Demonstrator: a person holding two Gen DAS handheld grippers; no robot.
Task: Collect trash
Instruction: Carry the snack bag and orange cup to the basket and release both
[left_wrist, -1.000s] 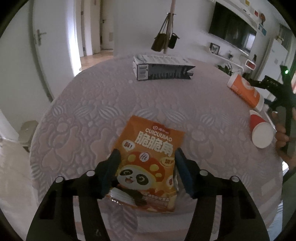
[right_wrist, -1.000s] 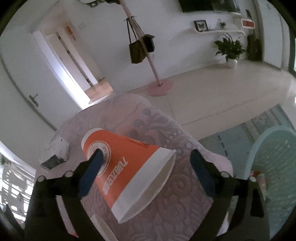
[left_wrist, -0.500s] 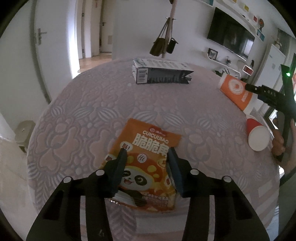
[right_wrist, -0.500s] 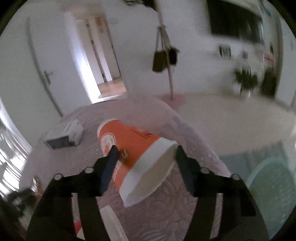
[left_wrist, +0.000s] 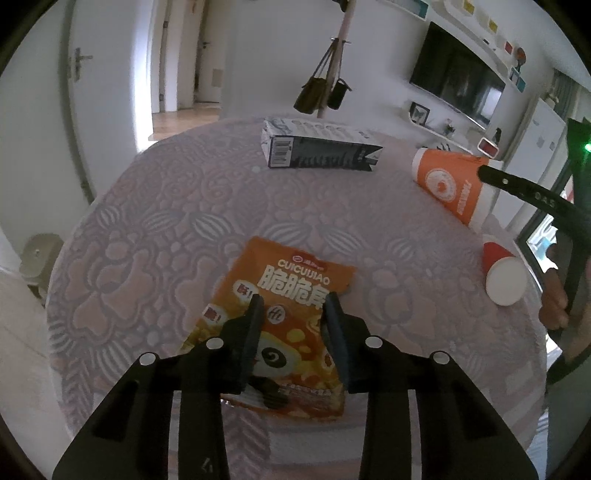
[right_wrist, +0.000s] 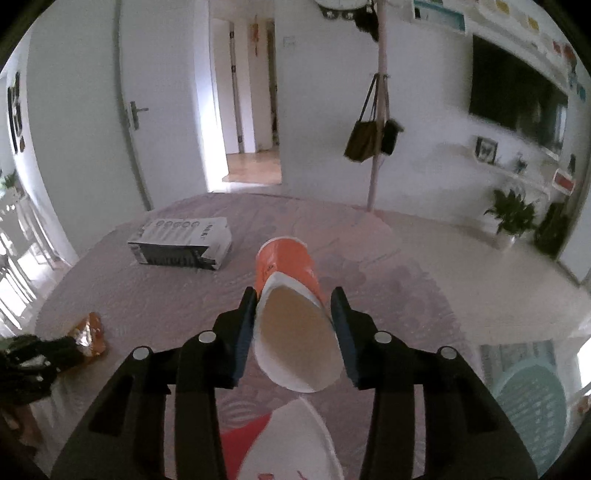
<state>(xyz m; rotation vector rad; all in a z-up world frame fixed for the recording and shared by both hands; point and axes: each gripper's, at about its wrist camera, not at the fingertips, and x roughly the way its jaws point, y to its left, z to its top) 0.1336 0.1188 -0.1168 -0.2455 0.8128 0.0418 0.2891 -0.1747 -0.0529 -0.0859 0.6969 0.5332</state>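
Your left tongs (left_wrist: 293, 308) pinch the snack bag (left_wrist: 284, 325) at the bench's (left_wrist: 155, 229) 6 o'clock edge; your right tongs (right_wrist: 293, 304) pinch the orange cup (right_wrist: 291, 291), its mouth toward you.

We see a round table under a pinkish embossed floral cloth (left_wrist: 155, 236), a pale coat stand (right_wrist: 378, 147) hung with two dark bags, a black wall television (left_wrist: 456, 79), a potted green plant (right_wrist: 511, 216) and a white door (right_wrist: 92, 122)
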